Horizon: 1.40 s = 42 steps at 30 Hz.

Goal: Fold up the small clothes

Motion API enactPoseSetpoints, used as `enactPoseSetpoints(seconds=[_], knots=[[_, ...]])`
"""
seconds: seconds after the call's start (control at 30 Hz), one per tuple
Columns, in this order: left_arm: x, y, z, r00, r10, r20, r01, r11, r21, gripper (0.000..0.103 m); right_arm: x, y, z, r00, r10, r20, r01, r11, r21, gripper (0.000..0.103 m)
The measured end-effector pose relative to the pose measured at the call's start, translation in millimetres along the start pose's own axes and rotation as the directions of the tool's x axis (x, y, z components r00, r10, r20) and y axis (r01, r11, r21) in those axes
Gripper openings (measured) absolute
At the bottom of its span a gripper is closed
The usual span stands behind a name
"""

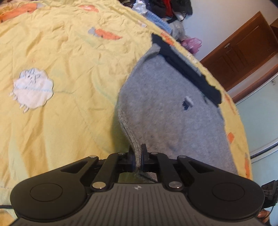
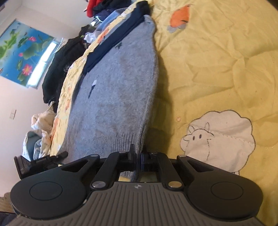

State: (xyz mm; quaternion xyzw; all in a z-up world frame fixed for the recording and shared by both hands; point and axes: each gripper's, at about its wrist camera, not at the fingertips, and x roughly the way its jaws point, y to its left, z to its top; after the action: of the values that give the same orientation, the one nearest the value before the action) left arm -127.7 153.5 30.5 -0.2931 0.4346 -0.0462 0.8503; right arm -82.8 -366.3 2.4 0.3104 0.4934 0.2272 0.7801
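Observation:
A small grey knitted sweater with a dark navy band lies on a yellow quilt. My left gripper is shut on the sweater's ribbed edge, which rises between the fingers. In the right wrist view the same grey sweater stretches away with its navy band at the far end. My right gripper is shut on the ribbed hem at another corner. The other gripper shows at the left beside the sweater.
The yellow quilt has sheep and carrot patches. A pile of dark and coloured clothes lies beyond the bed edge. A brown wooden cabinet stands by the wall. A lotus poster hangs by a window.

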Motion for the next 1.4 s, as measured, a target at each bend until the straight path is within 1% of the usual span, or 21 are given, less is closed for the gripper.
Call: enactPoseSetpoints(seconds=[0.13,0.27,0.4,0.53,0.7,0.83,0.9,1.03,1.13,1.2,1.3,1.33,1.37,1.4], knots=[[-18,-21,26,0.995,-0.073,0.064,0.070,0.997,0.046,0.006,-15,16,20,0.994,0.086,0.062,-0.086,0.996,-0.016,0.015],[-17,-42,60,0.986,-0.125,0.109,0.116,0.990,0.081,0.006,-25,33,60,0.977,0.172,0.126,-0.165,0.984,-0.064,0.015],[-1,-65,97,0.978,-0.151,0.141,0.133,0.983,0.129,0.006,-27,48,108,0.957,0.231,0.177,-0.212,0.970,-0.118,0.015],[23,-92,145,0.969,-0.168,0.181,0.130,0.971,0.202,0.006,-18,57,162,0.938,0.269,0.218,-0.238,0.958,-0.161,0.015],[72,-123,219,0.960,-0.177,0.216,0.121,0.960,0.251,0.006,3,50,248,0.906,0.308,0.289,-0.281,0.950,-0.133,0.015],[131,-132,275,0.960,-0.139,0.242,0.082,0.969,0.233,0.006,39,28,320,0.903,0.279,0.326,-0.271,0.960,-0.071,0.015],[165,-132,298,0.965,-0.109,0.237,0.059,0.976,0.208,0.006,63,15,352,0.911,0.246,0.331,-0.248,0.968,-0.039,0.015],[224,-126,331,0.974,-0.045,0.222,0.003,0.983,0.186,0.006,112,-10,391,0.931,0.177,0.318,-0.195,0.980,0.028,0.015],[250,-126,346,0.975,-0.020,0.220,-0.023,0.982,0.189,0.006,141,-26,410,0.942,0.132,0.307,-0.160,0.985,0.068,0.015],[262,-126,354,0.975,-0.008,0.222,-0.037,0.980,0.196,0.006,155,-33,417,0.944,0.124,0.304,-0.156,0.984,0.083,0.015],[276,-128,363,0.970,0.012,0.243,-0.067,0.973,0.219,0.006,170,-40,424,0.945,0.106,0.309,-0.144,0.984,0.102,0.015],[286,-128,366,0.973,0.033,0.227,-0.086,0.970,0.229,0.007,175,-42,426,0.944,0.094,0.315,-0.137,0.984,0.118,0.015],[295,-126,368,0.979,0.064,0.196,-0.109,0.968,0.228,0.009,180,-45,427,0.943,0.075,0.323,-0.125,0.983,0.137,0.019],[304,-122,369,0.984,0.095,0.150,-0.127,0.968,0.215,0.014,185,-48,427,0.945,0.048,0.324,-0.106,0.981,0.162,0.021]])
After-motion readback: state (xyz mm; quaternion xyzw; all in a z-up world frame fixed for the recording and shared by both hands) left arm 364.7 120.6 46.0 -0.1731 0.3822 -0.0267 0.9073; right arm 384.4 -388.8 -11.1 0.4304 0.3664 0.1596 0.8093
